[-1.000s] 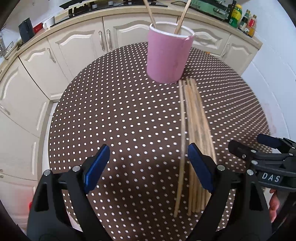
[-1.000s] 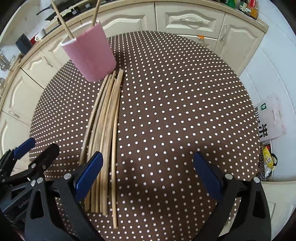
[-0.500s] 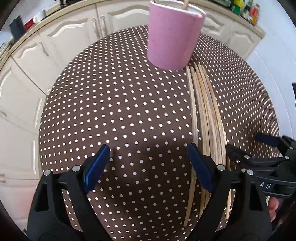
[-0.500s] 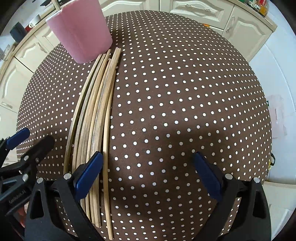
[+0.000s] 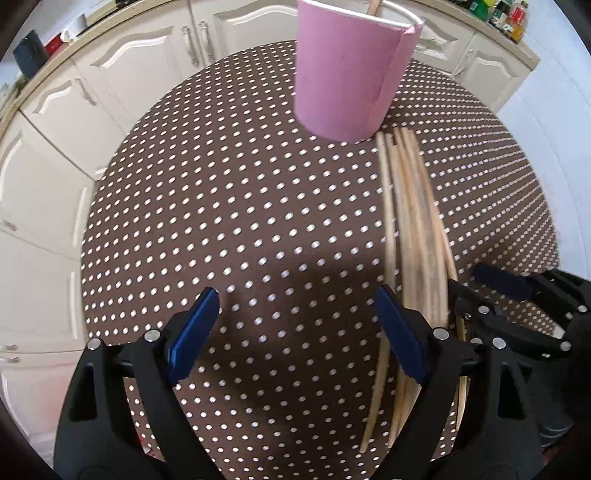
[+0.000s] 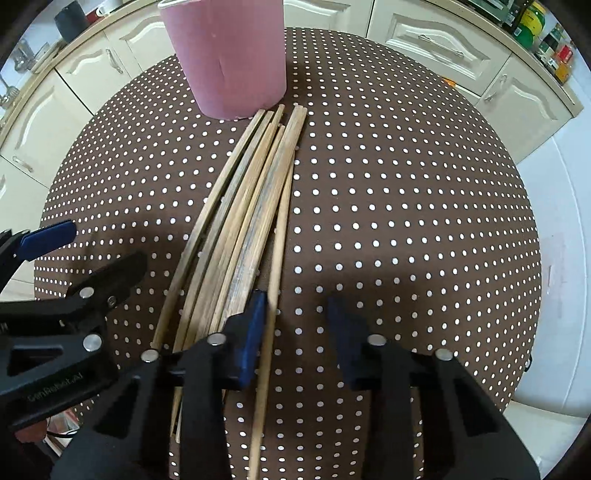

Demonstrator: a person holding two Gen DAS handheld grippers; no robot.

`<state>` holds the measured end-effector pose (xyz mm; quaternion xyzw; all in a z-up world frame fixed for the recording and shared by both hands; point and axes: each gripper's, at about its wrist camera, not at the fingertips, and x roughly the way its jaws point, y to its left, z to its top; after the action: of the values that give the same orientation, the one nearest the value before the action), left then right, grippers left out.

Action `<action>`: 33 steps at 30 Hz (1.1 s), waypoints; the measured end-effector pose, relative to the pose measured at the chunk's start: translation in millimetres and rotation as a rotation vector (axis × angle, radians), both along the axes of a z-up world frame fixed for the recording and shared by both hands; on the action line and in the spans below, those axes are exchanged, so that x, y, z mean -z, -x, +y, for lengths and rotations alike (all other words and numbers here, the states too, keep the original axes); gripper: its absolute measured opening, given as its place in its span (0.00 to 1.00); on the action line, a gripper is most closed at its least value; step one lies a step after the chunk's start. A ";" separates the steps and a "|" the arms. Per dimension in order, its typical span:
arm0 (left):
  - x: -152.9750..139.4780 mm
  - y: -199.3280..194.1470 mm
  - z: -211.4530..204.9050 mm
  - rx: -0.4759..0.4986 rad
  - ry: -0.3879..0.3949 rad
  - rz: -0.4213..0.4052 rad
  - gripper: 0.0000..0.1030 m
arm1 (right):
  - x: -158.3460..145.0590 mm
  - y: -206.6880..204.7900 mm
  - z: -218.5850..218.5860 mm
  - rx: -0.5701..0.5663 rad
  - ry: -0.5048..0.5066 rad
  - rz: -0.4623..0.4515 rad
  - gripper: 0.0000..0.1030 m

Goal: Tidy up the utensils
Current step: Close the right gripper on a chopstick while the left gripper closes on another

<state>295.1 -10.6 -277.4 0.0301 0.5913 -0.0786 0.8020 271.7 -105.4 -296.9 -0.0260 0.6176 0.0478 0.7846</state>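
Right wrist view: the right claw [image 6: 295, 325] is straddling, jaws parted, one chopstick [image 6: 277, 254]; the left claw [image 5: 295, 325] is gaping empty.

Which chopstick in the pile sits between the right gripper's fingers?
The rightmost chopstick on the bundle's outer edge. It runs through the right gripper; the other chopsticks lie left of it.

Cream cabinets [image 5: 122, 70] behind; bottles [image 6: 532, 26] on counter [image 6: 517, 48] far right.

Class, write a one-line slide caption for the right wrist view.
Open right tool straddles the outermost chopstick near a pink cup.
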 end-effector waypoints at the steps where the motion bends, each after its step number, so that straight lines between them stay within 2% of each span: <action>1: -0.5 -2.9 -0.5 0.002 0.012 0.005 0.82 | -0.2 -0.7 -1.4 0.009 -0.004 -0.002 0.21; 3: -2.2 -8.1 -3.6 0.008 0.042 0.014 0.82 | -0.2 -2.1 -8.8 0.046 -0.017 0.003 0.08; 5: -4.6 -14.8 -7.2 0.014 0.045 0.013 0.82 | -0.6 -4.6 -17.2 0.096 -0.044 0.012 0.05; 8: 1.7 -24.3 -17.1 0.025 -0.026 0.025 0.82 | -1.1 -3.9 -26.3 0.134 -0.062 0.015 0.05; 11: 10.0 -30.6 -25.9 0.047 -0.039 0.039 0.82 | -2.0 -2.4 -37.1 0.177 -0.077 0.009 0.05; 15: 16.1 -39.8 -36.9 0.056 -0.018 0.077 0.82 | -2.7 1.8 -70.1 0.217 -0.109 0.006 0.05; 17: 17.9 -44.7 -41.5 0.061 -0.034 0.081 0.82 | -2.2 3.1 -74.5 0.222 -0.122 0.003 0.05; 21: 19.9 -51.9 -52.6 0.042 -0.017 0.090 0.82 | -7.5 17.5 -85.2 0.228 -0.129 0.003 0.05; 23: 23.1 -59.4 -51.7 -0.003 0.014 0.134 0.82 | -5.7 15.8 -78.7 0.222 -0.129 0.004 0.05; 27: 22.5 -69.3 -51.0 -0.031 0.016 0.165 0.82 | -8.3 19.4 -58.2 0.223 -0.135 0.005 0.05; 30: 13.8 -62.1 -27.2 -0.057 0.054 0.156 0.82 | -7.1 18.5 -57.1 0.217 -0.132 0.005 0.05; 33: 16.8 -65.3 -29.6 -0.033 0.015 0.159 0.82 | -7.3 18.3 -54.5 0.217 -0.131 0.004 0.05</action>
<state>360.3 -40.2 -294.2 0.0083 0.6529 -0.0719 0.7539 253.4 -159.9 -289.5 0.0923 0.6141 0.0030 0.7838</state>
